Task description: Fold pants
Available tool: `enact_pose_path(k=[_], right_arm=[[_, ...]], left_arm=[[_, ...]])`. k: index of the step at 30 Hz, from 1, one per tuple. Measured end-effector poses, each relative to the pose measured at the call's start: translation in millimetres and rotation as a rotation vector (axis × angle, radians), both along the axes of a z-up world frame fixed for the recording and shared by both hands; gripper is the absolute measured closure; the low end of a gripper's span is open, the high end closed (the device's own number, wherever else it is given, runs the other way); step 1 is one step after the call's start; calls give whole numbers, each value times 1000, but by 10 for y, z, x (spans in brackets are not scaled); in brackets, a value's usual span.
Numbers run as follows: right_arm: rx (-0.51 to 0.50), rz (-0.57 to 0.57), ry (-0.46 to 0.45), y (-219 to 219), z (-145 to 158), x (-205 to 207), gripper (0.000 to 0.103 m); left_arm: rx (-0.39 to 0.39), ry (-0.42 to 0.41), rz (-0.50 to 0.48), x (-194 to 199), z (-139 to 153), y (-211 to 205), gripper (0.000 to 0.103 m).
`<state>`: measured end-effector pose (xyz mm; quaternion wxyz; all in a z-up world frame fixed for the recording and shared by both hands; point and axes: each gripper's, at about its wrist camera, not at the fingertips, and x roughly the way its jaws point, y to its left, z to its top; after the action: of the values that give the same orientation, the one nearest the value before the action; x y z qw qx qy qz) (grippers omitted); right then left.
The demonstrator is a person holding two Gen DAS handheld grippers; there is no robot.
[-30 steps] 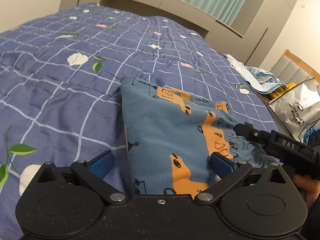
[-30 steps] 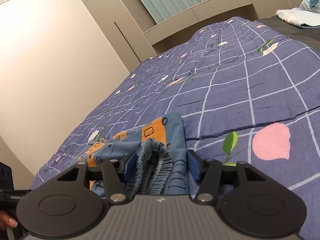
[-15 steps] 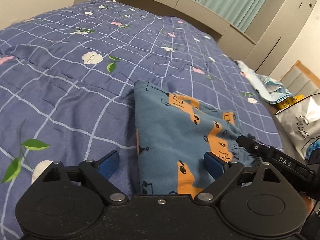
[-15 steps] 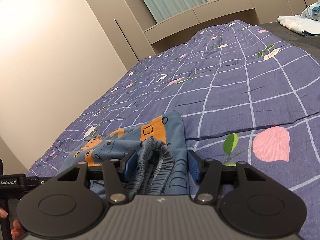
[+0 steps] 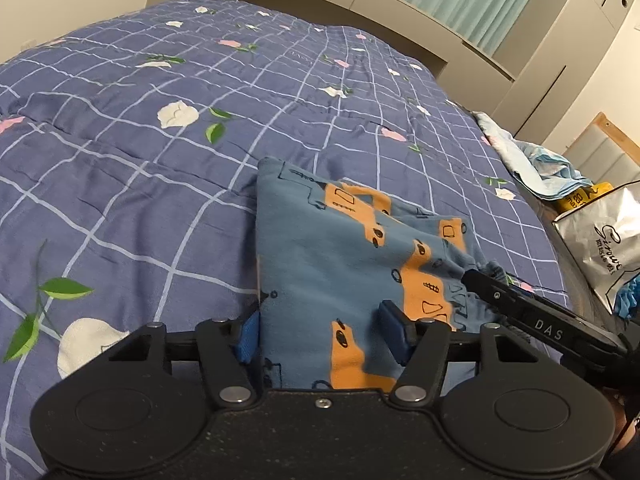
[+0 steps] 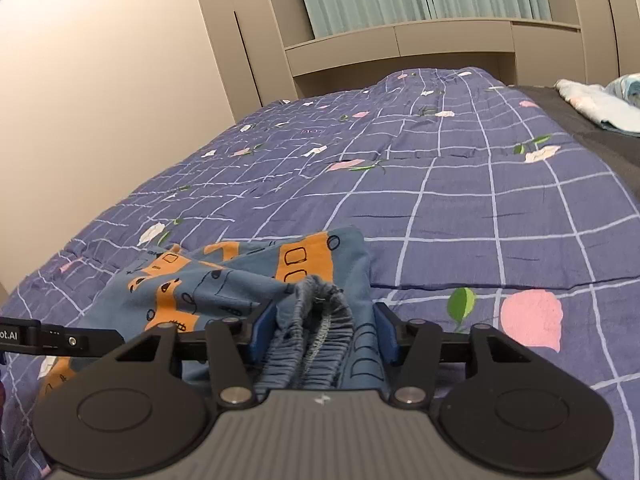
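Note:
The pants (image 5: 340, 264) are blue with orange vehicle prints and lie folded on the purple checked bed cover (image 5: 160, 160). My left gripper (image 5: 324, 334) straddles their near edge with the cloth between its blue pads, jaws partly closed but still apart. In the right wrist view the pants (image 6: 224, 280) lie bunched, and my right gripper (image 6: 322, 336) has the elastic waistband (image 6: 316, 320) between its pads, jaws narrowed around it. The right gripper's finger shows in the left wrist view (image 5: 520, 312) at the waistband end.
The bed cover (image 6: 440, 200) stretches far ahead. A silver bag (image 5: 600, 240) and a pile of light blue cloth (image 5: 548, 168) lie off the bed's right side. A headboard shelf (image 6: 400, 48) and wardrobes stand behind. Folded pale cloth (image 6: 592, 104) lies at the far right.
Both grippers' jaws have narrowed around the pants: the left closed in on the near edge, the right on the waistband. Both cameras tilted and shifted slightly.

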<state>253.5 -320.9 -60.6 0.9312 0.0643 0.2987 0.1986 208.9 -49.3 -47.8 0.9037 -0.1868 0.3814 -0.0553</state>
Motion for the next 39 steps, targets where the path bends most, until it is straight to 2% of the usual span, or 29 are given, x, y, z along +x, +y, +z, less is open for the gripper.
enact_pose_path(k=[4, 9, 12, 15, 20, 23, 26, 30, 32, 35, 39], right_arm=[[-58, -4, -18, 104, 59, -45, 56], [-124, -6, -30, 208, 125, -86, 68], [-154, -5, -39, 258, 174, -130, 77], [-162, -18, -43, 277, 217, -169, 81], [-137, -53, -37, 260, 301, -216, 84], [-114, -70, -35, 249, 344, -251, 85], [-108, -80, -32, 249, 355, -271, 85], [-107, -85, -25, 247, 348, -270, 85], [-108, -87, -23, 244, 350, -267, 85], [-103, -93, -17, 250, 352, -249, 85], [-104, -103, -24, 274, 387, -268, 86]], left_arm=[[-10, -3, 8, -10, 7, 12, 47], [-28, -13, 12, -29, 37, 52, 63], [-49, -13, 16, -25, 44, 94, 67], [-62, -16, 20, -29, 60, 119, 71], [-54, -30, -2, 7, 137, 121, 77], [-41, -25, -20, 30, 145, 125, 77], [-70, -12, -13, 22, 75, 172, 73], [-127, 13, 10, 19, -41, 265, 59], [-146, 19, 12, 27, -71, 290, 58], [-149, 15, -3, 49, -46, 276, 68], [-113, -8, -20, 62, 46, 228, 80]])
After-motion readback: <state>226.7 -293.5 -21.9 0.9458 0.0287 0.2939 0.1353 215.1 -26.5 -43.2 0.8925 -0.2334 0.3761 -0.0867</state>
